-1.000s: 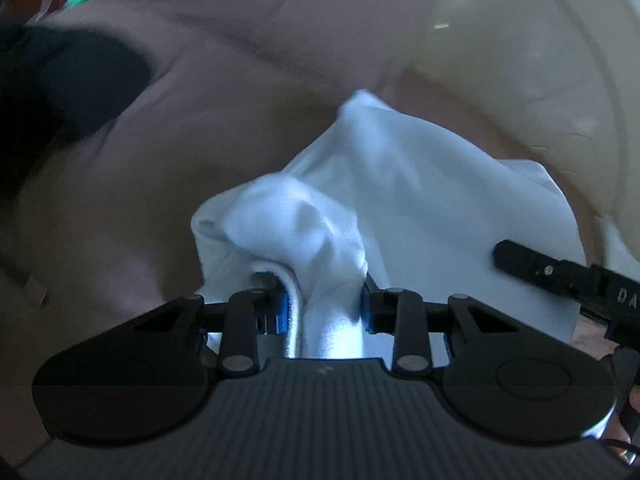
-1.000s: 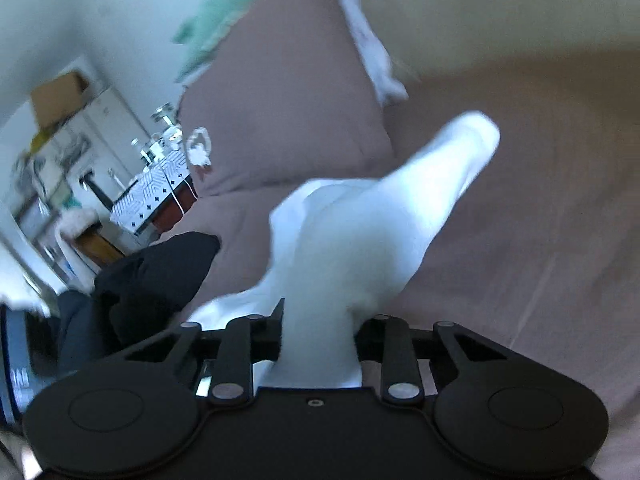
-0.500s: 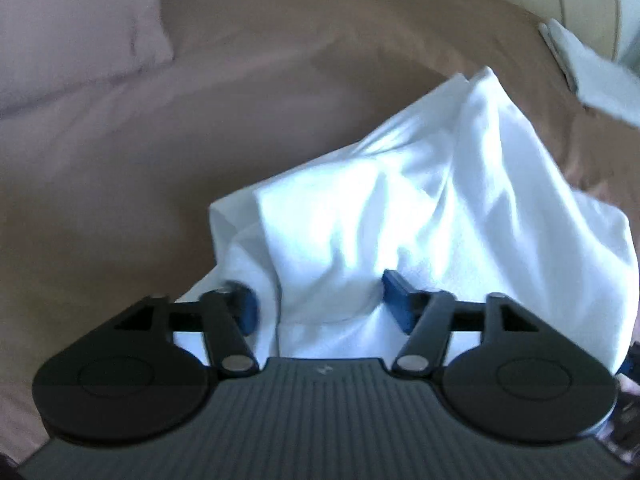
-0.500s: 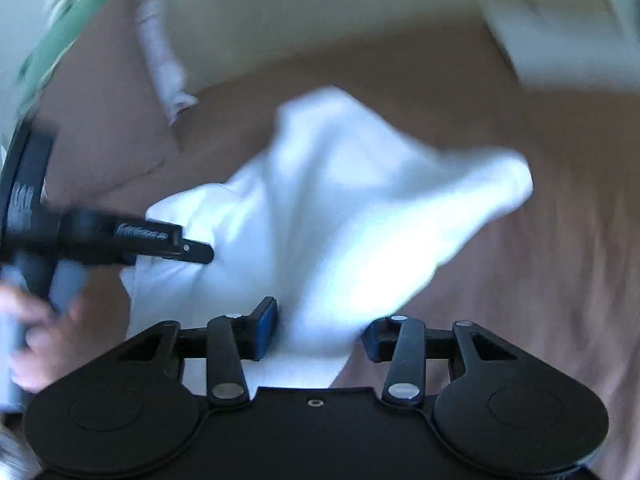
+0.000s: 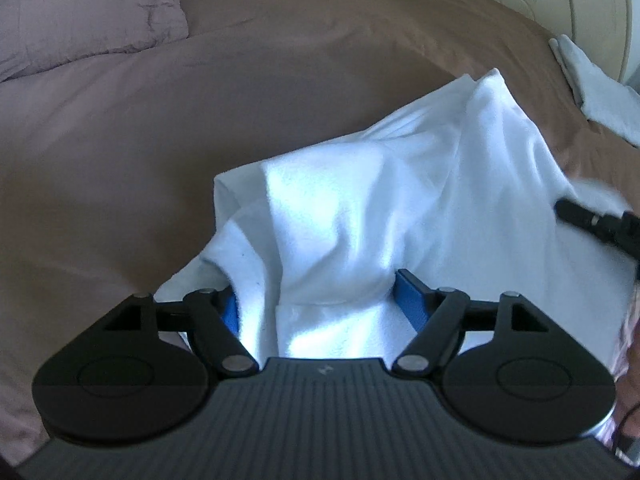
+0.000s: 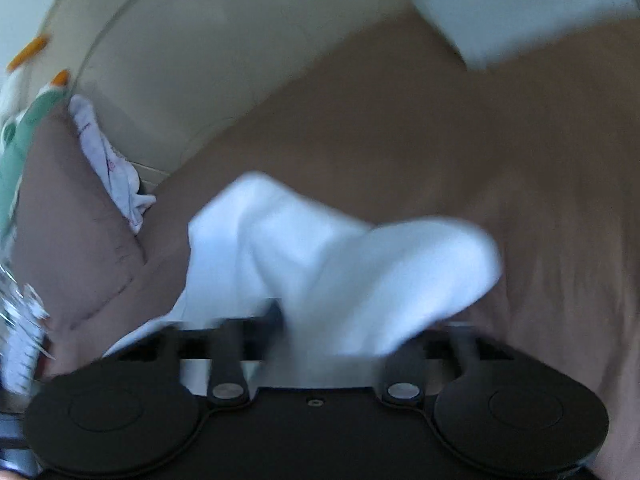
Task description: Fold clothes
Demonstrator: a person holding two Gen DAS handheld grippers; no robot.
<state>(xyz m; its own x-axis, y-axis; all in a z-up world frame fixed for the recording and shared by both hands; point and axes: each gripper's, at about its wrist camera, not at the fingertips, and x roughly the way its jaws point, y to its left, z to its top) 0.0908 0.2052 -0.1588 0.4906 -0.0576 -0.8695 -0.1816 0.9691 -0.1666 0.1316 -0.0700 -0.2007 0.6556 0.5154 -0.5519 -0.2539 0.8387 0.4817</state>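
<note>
The white garment (image 5: 384, 216), a second ago bunched and pinched by the left gripper (image 5: 316, 304), has been let down near the bed's (image 5: 200, 120) head edge between jaws just spread, while the right gripper (image 6: 340, 332) has just been closed onto a fold for the next fold.

Both views are pretty dim, with heavy fisheye bending and dark corners. The left wrist view is mostly sharp; the white shirt (image 5: 360, 216) gets a blown-out bluish glare patch near the bottom, soft shadows in its folds. The right wrist view is smeared with motion blur, the shirt (image 6: 340, 264) and brown bedspread (image 6: 480, 140) both mushy.
</note>
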